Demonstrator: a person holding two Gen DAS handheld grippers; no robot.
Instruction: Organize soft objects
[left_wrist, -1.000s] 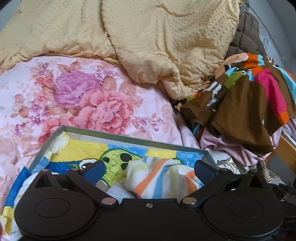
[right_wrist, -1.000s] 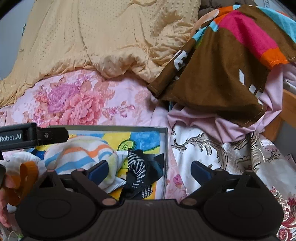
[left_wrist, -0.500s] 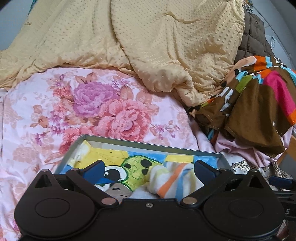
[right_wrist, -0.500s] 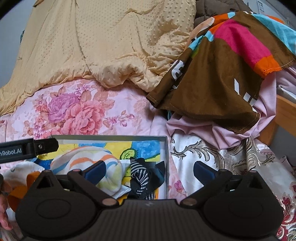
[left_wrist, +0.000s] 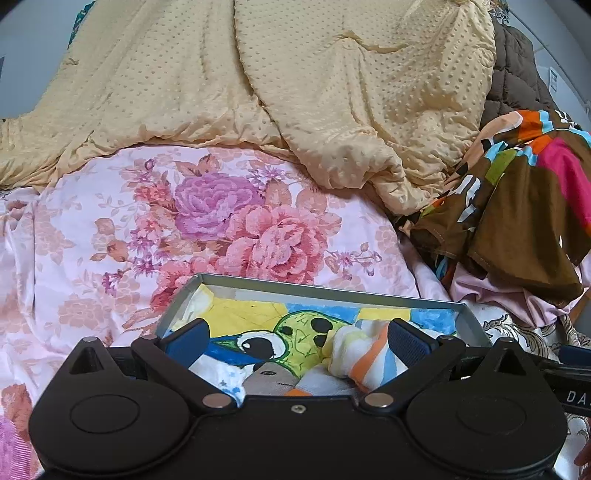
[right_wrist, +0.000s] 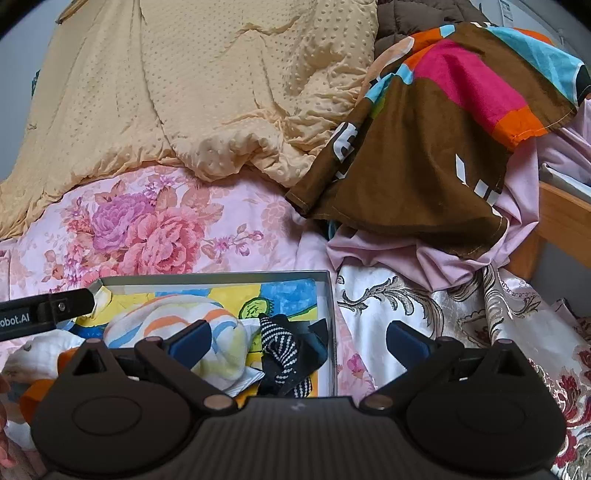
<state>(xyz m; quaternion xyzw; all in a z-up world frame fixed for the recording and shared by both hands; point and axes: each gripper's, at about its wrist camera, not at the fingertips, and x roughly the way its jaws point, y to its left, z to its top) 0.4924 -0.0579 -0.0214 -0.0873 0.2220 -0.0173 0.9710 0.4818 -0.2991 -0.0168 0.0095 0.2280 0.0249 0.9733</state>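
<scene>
While both grippers hover at the near edge of the grey metal tray (right_wrist: 328, 295), neither grips anything. Everything below is placed relative to that tray, which lies on the bed with a cartoon drawing lining its floor.

Left of the tray and behind it spreads the pink floral sheet (left_wrist: 110, 229), and farther back the dimpled yellow blanket (left_wrist: 295, 92) is heaped across the bed.

At the tray's left side, the left gripper (left_wrist: 295, 339) has its blue-padded fingers (left_wrist: 186, 341) spread wide, with nothing between them; its side arm also shows in the right wrist view, reaching over the tray's left corner. Beside that corner, a white-and-orange soft item (right_wrist: 37, 354) rests at the tray's left end; whether it lies inside or on the rim is unclear.

Inside the tray, near its middle, sits a bundled striped cloth (right_wrist: 177, 325) in white, orange, blue and yellow. Just right of it, against the tray's right wall, lies a crumpled black-and-white dotted sock (right_wrist: 280, 350).

Straddling the right wall, the right gripper (right_wrist: 295, 339) has its fingers (right_wrist: 406, 341) parted wide and empty, one over the striped cloth, the other outside the tray.

Right of the tray lies a white brocade fabric (right_wrist: 406, 302), and behind that a brown multicoloured garment (right_wrist: 424, 155) drapes over pale pink cloth (right_wrist: 443, 258).
</scene>
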